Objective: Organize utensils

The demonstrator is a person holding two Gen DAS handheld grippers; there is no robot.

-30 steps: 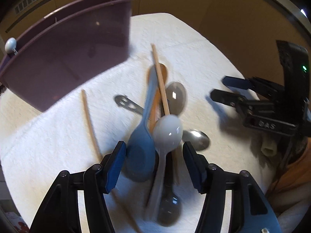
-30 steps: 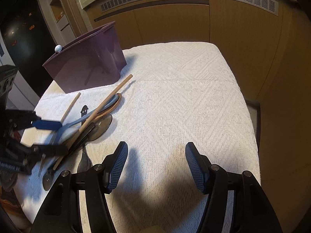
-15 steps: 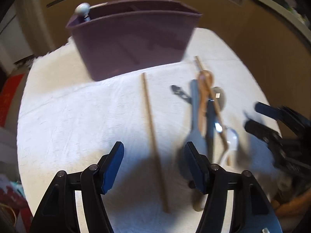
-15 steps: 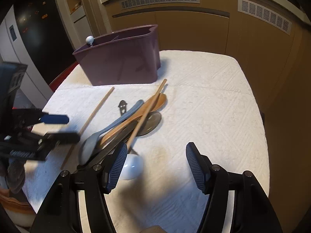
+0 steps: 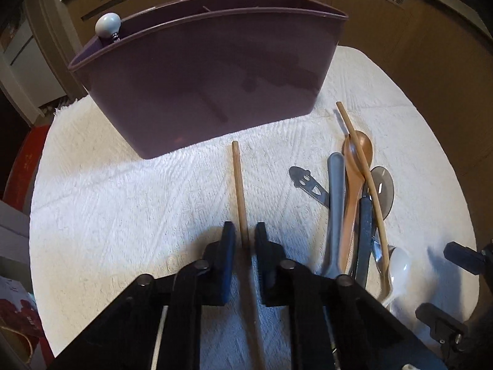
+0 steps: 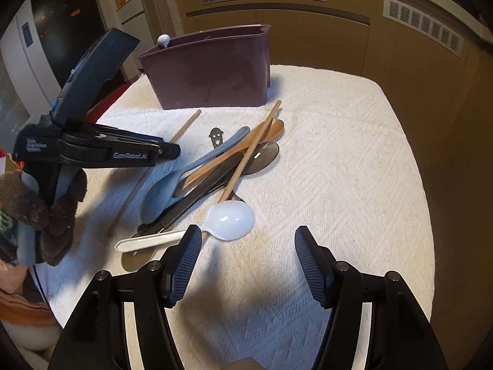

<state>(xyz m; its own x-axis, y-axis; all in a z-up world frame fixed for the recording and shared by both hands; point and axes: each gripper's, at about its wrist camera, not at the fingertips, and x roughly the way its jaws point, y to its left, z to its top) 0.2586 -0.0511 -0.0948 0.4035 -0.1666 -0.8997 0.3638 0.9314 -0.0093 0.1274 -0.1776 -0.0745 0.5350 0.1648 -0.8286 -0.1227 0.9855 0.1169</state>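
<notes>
I have the left gripper [image 5: 245, 240] pinched narrow on the lone chopstick [image 5: 239, 191], fingers [image 5: 228, 240] pressing it from both sides partway along its length. That stick lies on the white towel [image 5: 123, 203] pointing toward the purple caddy [image 5: 209, 77], its far tip just short of the caddy's wall. On my left of the stick the towel is bare all the way out to its edge, so there is plenty of open room there.

The right gripper [image 6: 248, 256] hangs with fingers wide and nothing between them, over bare towel that runs clear to the table's right edge. Just ahead of its left finger sits the white spoon [image 6: 228, 219], bowl up, handle trailing left past the fingertip.

Beyond it the pile is tight: the blue spoon [image 6: 185, 175], wooden spoon [image 6: 234, 154] and a dark flat handle [image 6: 209, 182] lie side by side, with the second chopstick [image 6: 249, 154] laid across them and its tip near the caddy's corner. A metal handle [image 6: 216, 137] with a face cut-out pokes out between the pile and the lone stick. The caddy stands at the far side of the towel, a white knob [image 6: 163, 40] poking up at its left end
</notes>
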